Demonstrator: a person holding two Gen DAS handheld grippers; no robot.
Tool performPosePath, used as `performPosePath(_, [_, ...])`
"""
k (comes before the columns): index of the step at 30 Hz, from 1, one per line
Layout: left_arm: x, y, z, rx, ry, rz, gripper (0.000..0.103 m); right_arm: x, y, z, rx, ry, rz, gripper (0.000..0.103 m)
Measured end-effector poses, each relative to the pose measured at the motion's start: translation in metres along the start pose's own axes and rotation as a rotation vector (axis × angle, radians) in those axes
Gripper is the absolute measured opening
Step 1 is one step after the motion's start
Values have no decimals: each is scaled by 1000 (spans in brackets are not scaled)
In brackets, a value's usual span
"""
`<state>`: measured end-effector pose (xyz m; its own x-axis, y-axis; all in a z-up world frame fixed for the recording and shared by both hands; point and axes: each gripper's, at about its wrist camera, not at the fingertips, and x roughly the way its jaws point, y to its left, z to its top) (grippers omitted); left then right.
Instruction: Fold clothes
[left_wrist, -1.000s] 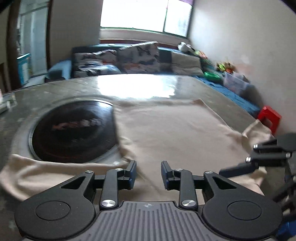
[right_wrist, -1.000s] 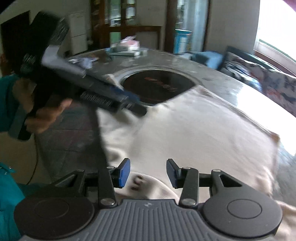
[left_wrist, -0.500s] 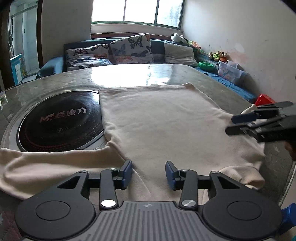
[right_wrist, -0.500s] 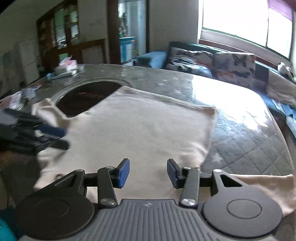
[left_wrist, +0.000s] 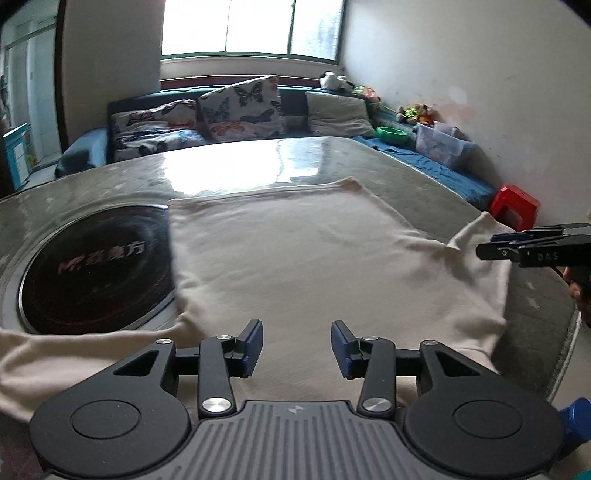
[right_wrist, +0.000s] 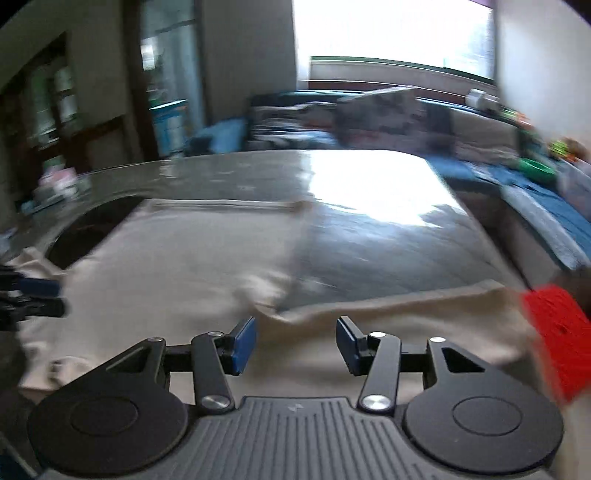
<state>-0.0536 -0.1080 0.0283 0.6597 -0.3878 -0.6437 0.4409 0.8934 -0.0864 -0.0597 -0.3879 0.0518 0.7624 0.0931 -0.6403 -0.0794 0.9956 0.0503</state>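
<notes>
With the left gripper (left_wrist: 297, 343) released and the right gripper (right_wrist: 295, 345) opening empty over the shirt (left_wrist: 314, 258), a shallow grab on its right sleeve (right_wrist: 406, 314) could slip and drag the cloth askew.

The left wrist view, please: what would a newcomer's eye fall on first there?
Most striking is the cream shirt spread flat across the table, one sleeve trailing to the left edge. Left of it, partly under its edge, sits a round black hob set into the table. A red stool stands out by the wall at right.
</notes>
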Motion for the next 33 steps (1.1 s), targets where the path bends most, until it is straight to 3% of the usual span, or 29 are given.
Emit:
performPosePath(6, [6, -20, 5, 29, 0, -32, 48, 3, -67, -15, 185, 9, -204, 45])
performPosePath(10, [10, -32, 7, 48, 3, -48, 49, 7, -94, -18, 272, -3, -265, 38])
performPosePath(18, [15, -48, 12, 80, 7, -60, 51, 18, -115, -18, 376, -50, -336, 23])
performPosePath(26, [22, -59, 14, 103, 27, -62, 52, 19, -118, -19, 369, -72, -361, 24])
performPosePath(27, [23, -60, 14, 104, 28, -64, 52, 20, -117, -20, 357, -72, -363, 20])
performPosePath(28, [23, -62, 14, 105, 29, -66, 52, 20, -117, -20, 351, -73, -361, 7])
performPosePath(33, [26, -72, 17, 130, 32, -79, 52, 11, -121, -19, 366, -101, -331, 4])
